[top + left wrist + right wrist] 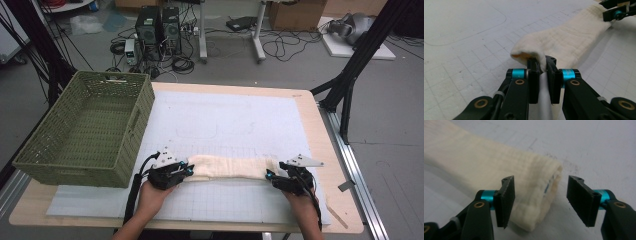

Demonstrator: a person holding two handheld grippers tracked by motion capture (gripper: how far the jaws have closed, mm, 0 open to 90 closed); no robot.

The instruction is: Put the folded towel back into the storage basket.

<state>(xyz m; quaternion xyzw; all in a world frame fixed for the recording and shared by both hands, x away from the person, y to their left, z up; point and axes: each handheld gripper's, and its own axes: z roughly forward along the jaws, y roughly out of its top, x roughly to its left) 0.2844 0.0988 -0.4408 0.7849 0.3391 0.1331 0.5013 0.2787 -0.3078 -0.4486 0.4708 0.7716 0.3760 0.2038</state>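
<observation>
Where the person's forearms come in at the near edge of the counter (320,125), each hand holds a gripper at one end of a long cream cloth (231,166). The left gripper (186,169) has its jaws clamped on the cloth's left end; in the left gripper view that gripper (543,72) pinches a raised fold of the cloth (564,42) between the two black jaws, and the fold bunches up just above them. The right gripper (270,176) sits at the cloth's right end with its jaws apart. In the right gripper view the gripper (540,200) straddles the end of the cloth (499,170): the left jaw stands over the fabric, the right jaw stands clear of it beside the end, and whether either jaw touches the cloth I cannot tell.

The cloth lies folded into a narrow band, stretched straight between the two grippers across the near part of a white gridded mat (225,120) that covers most of the counter. Farther back on the left, a green woven basket (40,145) stands on the counter's left edge, well apart from the cloth. Beyond the counter, the floor (300,70) carries cables and computer boxes (157,27).
</observation>
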